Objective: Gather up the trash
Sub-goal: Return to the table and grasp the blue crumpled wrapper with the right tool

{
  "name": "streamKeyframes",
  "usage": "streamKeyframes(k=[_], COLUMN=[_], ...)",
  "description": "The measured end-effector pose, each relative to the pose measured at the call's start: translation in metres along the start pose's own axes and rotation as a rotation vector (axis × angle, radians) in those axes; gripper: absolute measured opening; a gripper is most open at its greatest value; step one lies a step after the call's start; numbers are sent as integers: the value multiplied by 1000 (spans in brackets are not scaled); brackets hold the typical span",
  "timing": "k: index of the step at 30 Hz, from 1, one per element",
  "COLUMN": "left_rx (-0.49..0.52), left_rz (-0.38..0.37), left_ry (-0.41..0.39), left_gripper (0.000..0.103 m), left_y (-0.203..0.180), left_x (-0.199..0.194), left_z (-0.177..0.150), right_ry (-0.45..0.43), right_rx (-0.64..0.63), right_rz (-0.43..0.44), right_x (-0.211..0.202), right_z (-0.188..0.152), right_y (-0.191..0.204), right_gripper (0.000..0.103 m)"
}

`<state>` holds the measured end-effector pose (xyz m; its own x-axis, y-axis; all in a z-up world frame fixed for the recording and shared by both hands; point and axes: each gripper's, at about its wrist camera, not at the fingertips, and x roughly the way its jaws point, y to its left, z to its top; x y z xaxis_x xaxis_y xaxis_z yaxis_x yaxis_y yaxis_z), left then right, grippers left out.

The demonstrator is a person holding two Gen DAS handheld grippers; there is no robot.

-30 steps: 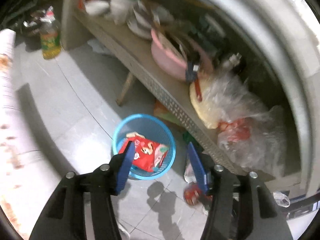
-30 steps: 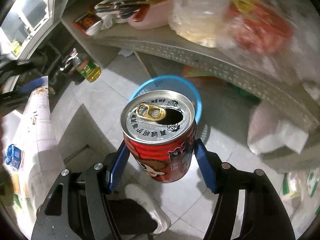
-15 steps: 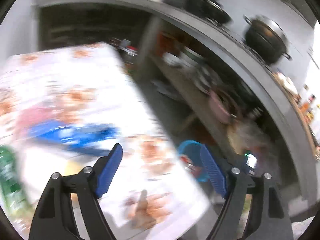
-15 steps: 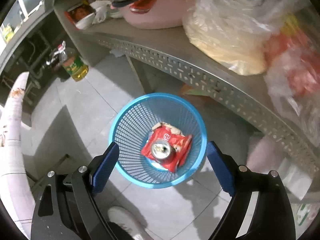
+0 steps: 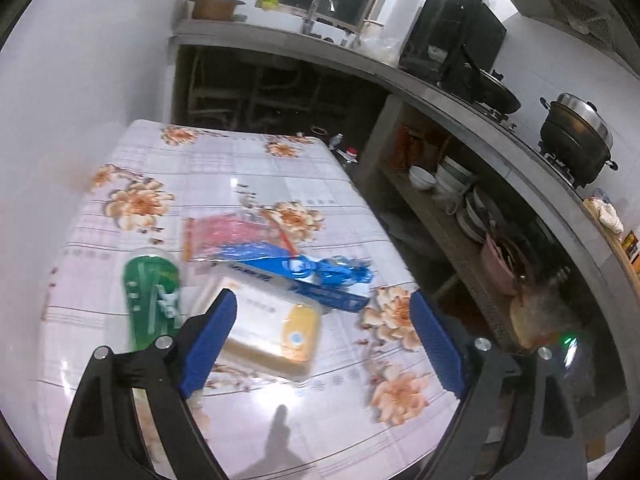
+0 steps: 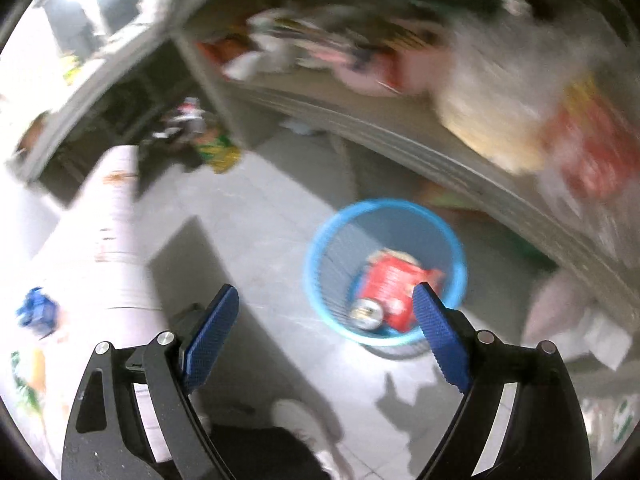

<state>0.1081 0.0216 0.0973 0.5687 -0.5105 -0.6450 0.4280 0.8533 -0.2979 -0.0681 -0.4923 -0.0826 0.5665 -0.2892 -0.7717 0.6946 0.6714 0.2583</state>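
Tablecloth (image 5: 224, 168) white, orange flowers; bottle (image 5: 151, 292) green; basket (image 6: 456, 248) blue.

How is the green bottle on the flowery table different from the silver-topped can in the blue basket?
The green plastic bottle lies on the flowered tablecloth; the silver-topped can lies in the blue mesh basket on the floor. The bottle is long and green; the can looks short and stubby. The bottle is not yet binned; the can is. Both are drink containers.
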Motion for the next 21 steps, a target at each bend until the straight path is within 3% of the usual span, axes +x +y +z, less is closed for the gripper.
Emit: streamKeyframes(k=[5, 10, 14, 17, 21], left_rx=[30, 38, 30, 18, -2], left_rz=[39, 37, 35, 15, -12], left_ry=[-2, -21, -34, -22, 5], left_gripper=[89, 90, 91, 91, 91], left_y=[17, 32, 40, 44, 51], left_x=[-7, -10, -5, 3, 14], left_z=[-8, -7, -1, 2, 4], right_ry=[-70, -23, 17, -6, 22], right_rx=[-128, -348, -508, -643, -766], right_rz=[196, 438, 497, 529, 565], right_x=[-35, -47, -40, -34, -8], right_z=[11, -2, -21, -30, -27], right_y=[69, 160, 223, 267, 317], right_gripper=[85, 87, 87, 87, 87])
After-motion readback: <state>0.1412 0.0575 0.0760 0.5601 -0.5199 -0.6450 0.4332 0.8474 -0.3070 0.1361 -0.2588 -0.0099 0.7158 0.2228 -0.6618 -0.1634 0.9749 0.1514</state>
